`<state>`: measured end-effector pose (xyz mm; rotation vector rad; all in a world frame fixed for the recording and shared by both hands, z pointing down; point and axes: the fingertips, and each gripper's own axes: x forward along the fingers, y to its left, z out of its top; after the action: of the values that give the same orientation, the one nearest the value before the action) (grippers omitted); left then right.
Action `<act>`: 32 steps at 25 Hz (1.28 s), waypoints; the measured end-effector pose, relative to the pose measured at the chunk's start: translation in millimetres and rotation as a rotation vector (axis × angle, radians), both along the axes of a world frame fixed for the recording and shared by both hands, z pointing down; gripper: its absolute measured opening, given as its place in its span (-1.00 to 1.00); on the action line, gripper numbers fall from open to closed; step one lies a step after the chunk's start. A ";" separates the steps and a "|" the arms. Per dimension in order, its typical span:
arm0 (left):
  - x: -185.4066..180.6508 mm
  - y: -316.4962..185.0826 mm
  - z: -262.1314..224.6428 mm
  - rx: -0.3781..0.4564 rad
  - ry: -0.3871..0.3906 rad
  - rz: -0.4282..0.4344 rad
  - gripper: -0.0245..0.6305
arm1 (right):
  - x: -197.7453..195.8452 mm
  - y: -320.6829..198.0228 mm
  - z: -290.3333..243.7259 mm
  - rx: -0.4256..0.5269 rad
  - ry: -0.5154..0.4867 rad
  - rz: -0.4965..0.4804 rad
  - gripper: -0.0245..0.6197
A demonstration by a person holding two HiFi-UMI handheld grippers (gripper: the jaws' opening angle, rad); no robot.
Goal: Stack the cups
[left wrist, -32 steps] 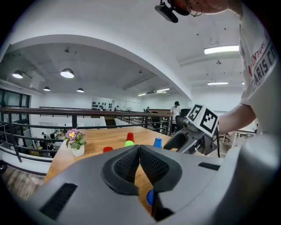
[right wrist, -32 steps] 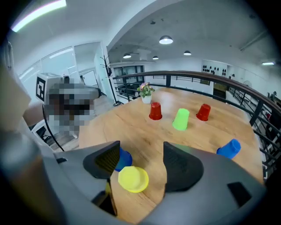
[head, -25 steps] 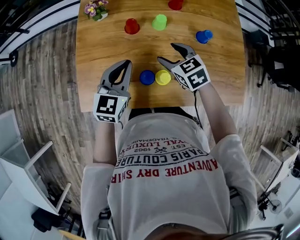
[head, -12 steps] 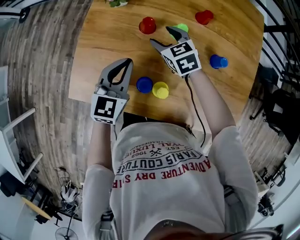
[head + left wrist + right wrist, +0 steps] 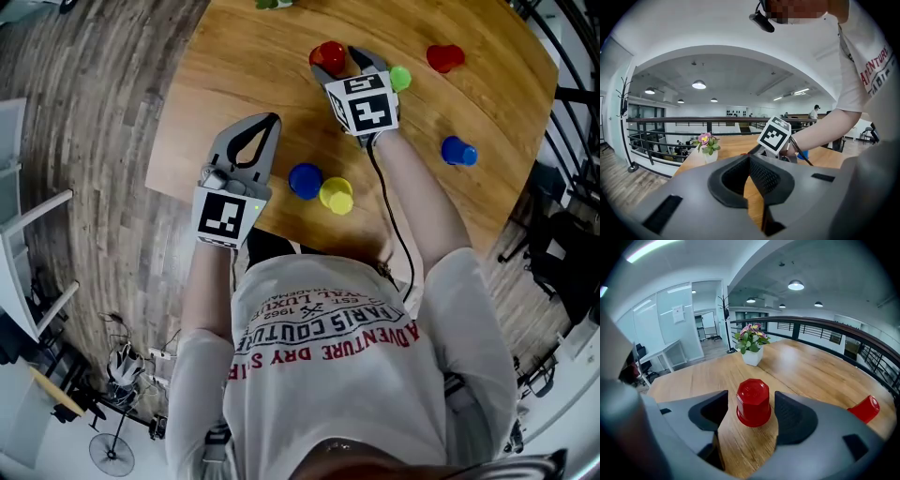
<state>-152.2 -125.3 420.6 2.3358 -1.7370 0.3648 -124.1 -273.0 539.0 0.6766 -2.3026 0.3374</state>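
Several small cups stand upside down on the wooden table (image 5: 234, 75). A red cup (image 5: 327, 52) (image 5: 753, 401) sits between the jaws of my right gripper (image 5: 339, 60) (image 5: 751, 405), which is open and straddles it with a gap on each side. A green cup (image 5: 400, 78) is just right of that gripper. A blue cup (image 5: 305, 180) and a yellow cup (image 5: 337, 196) stand side by side near the front edge. Another red cup (image 5: 445, 58) (image 5: 865, 408) and another blue cup (image 5: 458, 151) lie further right. My left gripper (image 5: 269, 123) (image 5: 750, 161) is shut and empty, left of the near blue cup.
A white pot of flowers (image 5: 752, 347) (image 5: 707, 146) stands at the table's far left edge. Beyond the table's left and near edges is wood-plank floor (image 5: 103, 141). A black cable (image 5: 394, 225) runs along my right forearm.
My right gripper has moved from beside the yellow cup out to the far red cup and now straddles it. The left gripper has stayed where it was, still shut.
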 end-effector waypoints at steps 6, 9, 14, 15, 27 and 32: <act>-2.8 5.0 6.2 -0.022 0.004 0.028 -0.87 | -3.0 -1.8 14.4 -0.038 0.017 0.022 -0.14; -5.4 6.1 4.5 -0.019 -0.002 0.048 -0.87 | -0.6 1.6 10.1 -0.026 0.019 0.018 -0.15; -1.9 8.5 -5.7 -0.004 -0.023 0.100 -0.87 | 13.3 15.9 -12.2 0.008 0.010 0.030 -0.15; 0.3 7.4 -9.5 0.004 -0.028 0.116 -0.87 | 18.3 18.0 -18.1 0.008 0.003 0.040 -0.15; 40.4 22.2 -26.0 0.021 0.005 0.277 -0.87 | 108.0 75.3 -52.6 0.016 0.009 0.197 -0.15; 69.6 32.0 -28.2 0.031 0.018 0.368 -0.87 | 153.2 106.9 -46.4 0.009 0.033 0.276 -0.15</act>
<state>-82.7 -93.2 392.4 2.6709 -1.3072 0.3741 29.1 -166.1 492.7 1.0003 -2.1820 0.4401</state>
